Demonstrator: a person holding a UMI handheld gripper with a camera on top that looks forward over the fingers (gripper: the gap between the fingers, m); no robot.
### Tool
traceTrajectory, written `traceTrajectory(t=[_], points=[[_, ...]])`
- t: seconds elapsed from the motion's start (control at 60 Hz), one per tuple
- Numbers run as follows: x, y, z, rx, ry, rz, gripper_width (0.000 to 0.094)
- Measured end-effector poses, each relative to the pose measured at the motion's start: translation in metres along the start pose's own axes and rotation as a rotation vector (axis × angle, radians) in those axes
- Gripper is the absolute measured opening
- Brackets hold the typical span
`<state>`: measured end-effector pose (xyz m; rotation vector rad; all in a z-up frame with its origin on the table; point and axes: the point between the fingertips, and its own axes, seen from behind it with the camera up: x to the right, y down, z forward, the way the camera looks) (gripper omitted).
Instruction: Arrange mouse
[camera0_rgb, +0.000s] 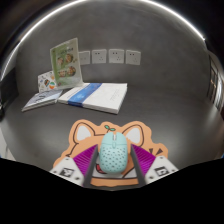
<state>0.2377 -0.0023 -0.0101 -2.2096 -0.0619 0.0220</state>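
Observation:
A pale mint mouse (114, 152) with a perforated shell sits between my gripper's (114, 163) two fingers. The pink pads (84, 160) meet its left and right sides, so the gripper is shut on it. Under and just ahead of the mouse lies an orange and cream animal-shaped mouse pad (90, 130) on the grey table. The mouse is over the near middle of that pad. I cannot tell whether it rests on the pad or is held just above it.
Beyond the pad lies a white and blue book (95, 95), with an open booklet (42, 100) to its left. A green picture card (66, 58) stands upright behind them. Wall sockets (110, 56) line the back wall.

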Motion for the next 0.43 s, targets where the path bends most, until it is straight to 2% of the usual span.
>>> traceTrajectory(t=[0.05,0.067,0.083,0.25,0.433], points=[[0.003,-0.001,-0.009,0.010,-0.007,0.016,0.0878],[0.004,-0.003,-0.013,0.021,-0.014,0.021,0.0881],[0.004,-0.004,-0.018,0.032,-0.022,0.027,0.0836],[0.016,0.018,-0.091,0.064,-0.111,0.077,0.0853],[0.075,0.068,-0.150,0.056,-0.021,0.103,0.0839]])
